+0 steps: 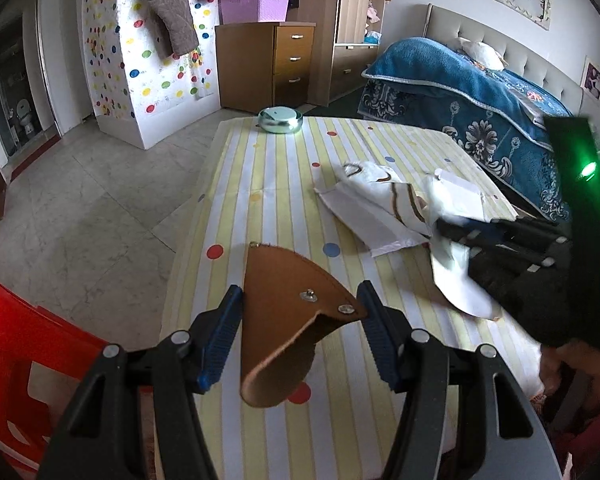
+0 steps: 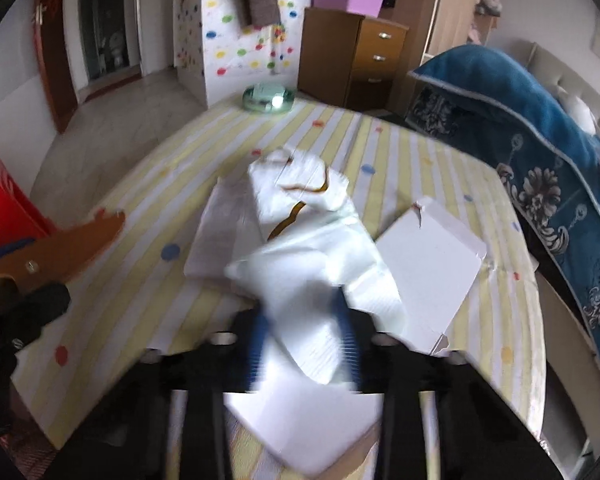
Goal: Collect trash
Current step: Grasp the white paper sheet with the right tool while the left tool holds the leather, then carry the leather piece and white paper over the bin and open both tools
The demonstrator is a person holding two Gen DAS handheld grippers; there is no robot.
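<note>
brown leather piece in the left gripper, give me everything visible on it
The leather piece is tan-brown, stiff-looking, folded into a curved scoop or pouch shape with a rounded lip toward the camera. Two metal rivets or snaps sit near its right corner, and a small stud at its far tip. It is held above the striped tablecloth between the left gripper's blue pads, which touch its two sides. In the right wrist view it shows at the left edge, blurred.

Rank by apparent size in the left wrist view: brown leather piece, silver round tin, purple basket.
1. Brown leather piece, though nearness to the camera inflates it.
2. Purple basket.
3. Silver round tin.
</note>
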